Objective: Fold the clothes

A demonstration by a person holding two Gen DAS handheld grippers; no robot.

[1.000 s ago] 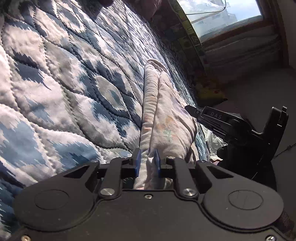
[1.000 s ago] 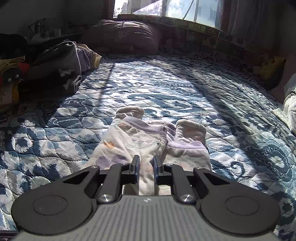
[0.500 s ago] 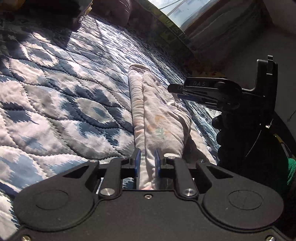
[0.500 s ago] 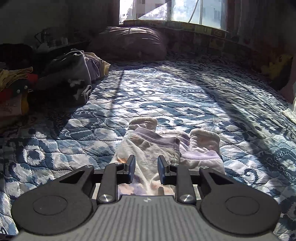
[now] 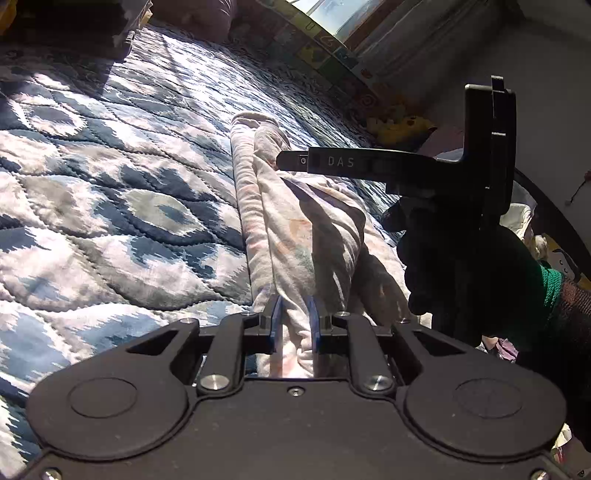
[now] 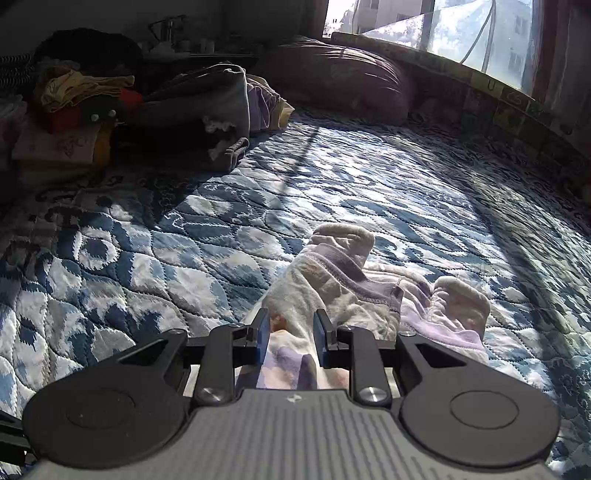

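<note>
A pale footed garment (image 5: pixel 303 229) with lilac trim and pastel prints lies folded lengthwise on the blue-and-white quilt (image 5: pixel 110 184). My left gripper (image 5: pixel 293 325) is shut on its near end, with cloth pinched between the blue pads. The right gripper (image 5: pixel 291 162), held by a dark-gloved hand (image 5: pixel 461 266), hovers above the garment's middle without touching it. In the right wrist view the right gripper (image 6: pixel 290 332) stands open over the garment (image 6: pixel 332 295), whose two footed ends point away across the quilt (image 6: pixel 258 192).
A heap of dark and grey clothes (image 6: pixel 199 107) and a folded stack (image 6: pixel 74 96) sit at the far left of the bed. A maroon pillow (image 6: pixel 340 74) lies below the window (image 6: pixel 461 33). A yellow toy (image 5: pixel 402 125) sits by the wall.
The right gripper opened, let go of the garment and rose above it. The left gripper kept its hold and tilted up, so more of the room shows.
</note>
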